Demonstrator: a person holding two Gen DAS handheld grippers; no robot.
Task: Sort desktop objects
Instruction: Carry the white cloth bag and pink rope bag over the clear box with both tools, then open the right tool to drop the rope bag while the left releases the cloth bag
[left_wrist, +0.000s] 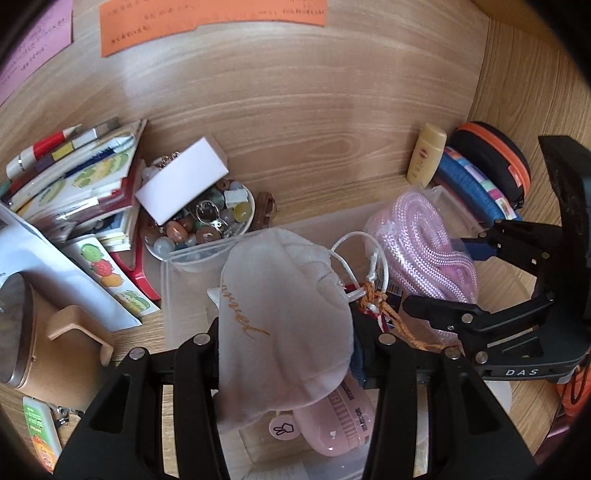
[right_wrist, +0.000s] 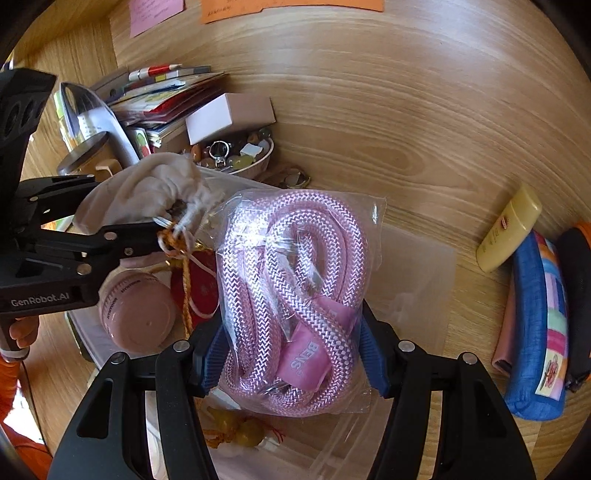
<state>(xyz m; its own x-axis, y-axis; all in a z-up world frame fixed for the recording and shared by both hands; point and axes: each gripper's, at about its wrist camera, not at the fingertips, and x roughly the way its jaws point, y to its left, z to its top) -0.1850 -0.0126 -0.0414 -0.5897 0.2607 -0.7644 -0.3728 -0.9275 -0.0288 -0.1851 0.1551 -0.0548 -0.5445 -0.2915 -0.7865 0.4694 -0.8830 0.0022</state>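
Observation:
My left gripper is shut on a white drawstring pouch with gold lettering and holds it over a clear plastic bin. The pouch also shows in the right wrist view, with the left gripper on it. My right gripper is shut on a clear bag of coiled pink rope above the same bin. The rope bag and right gripper show at the right of the left wrist view. A pink round case and a red item with orange cord lie in the bin.
A bowl of beads and trinkets with a white box stands behind the bin. Books and pens pile up at the left. A yellow tube, a blue pencil case and a black-orange case lie at the right.

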